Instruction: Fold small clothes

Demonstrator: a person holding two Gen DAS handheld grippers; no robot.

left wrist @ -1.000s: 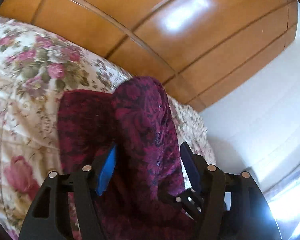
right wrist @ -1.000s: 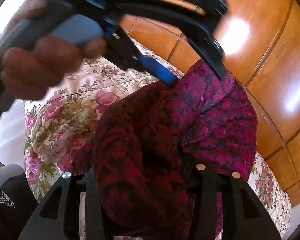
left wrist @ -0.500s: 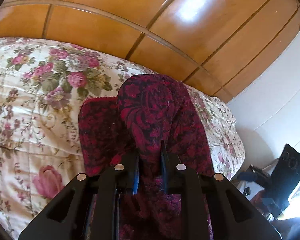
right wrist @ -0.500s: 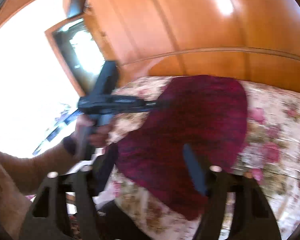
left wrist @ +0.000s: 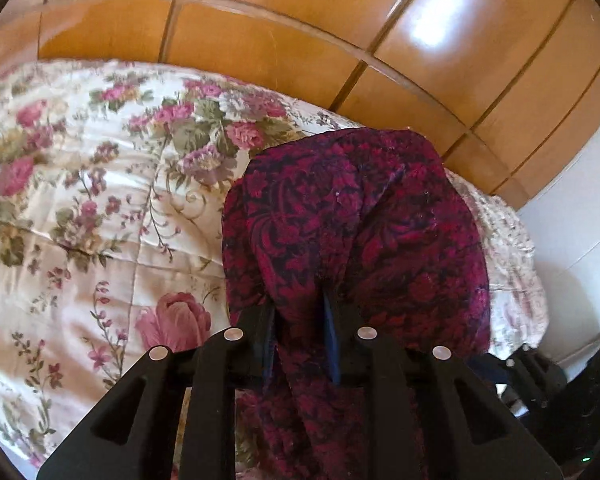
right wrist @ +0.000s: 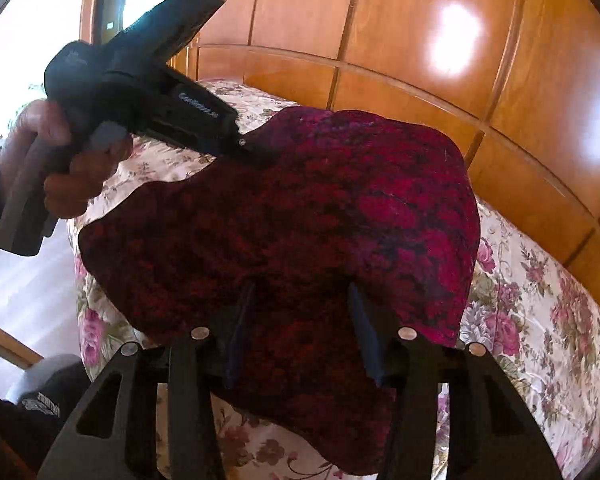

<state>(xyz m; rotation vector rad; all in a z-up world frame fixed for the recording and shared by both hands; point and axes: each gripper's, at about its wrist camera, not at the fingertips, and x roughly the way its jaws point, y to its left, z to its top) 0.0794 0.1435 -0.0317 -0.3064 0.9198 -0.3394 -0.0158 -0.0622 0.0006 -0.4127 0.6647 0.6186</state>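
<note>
Garment (left wrist: 352,216) pinched in left gripper (left wrist: 298,320), between right gripper's (right wrist: 300,312) fingers

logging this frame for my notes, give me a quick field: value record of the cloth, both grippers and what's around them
cloth: dark red patterned cloth, lifted over the bed, draping down
left gripper: shut on a bunched fold of the cloth
right gripper: jaws apart, cloth lying between them; grip not clear
left hand: holding the left gripper's handle
bed: floral quilt under the cloth
background: wooden headboard
fold state: not yet laid flat
</note>
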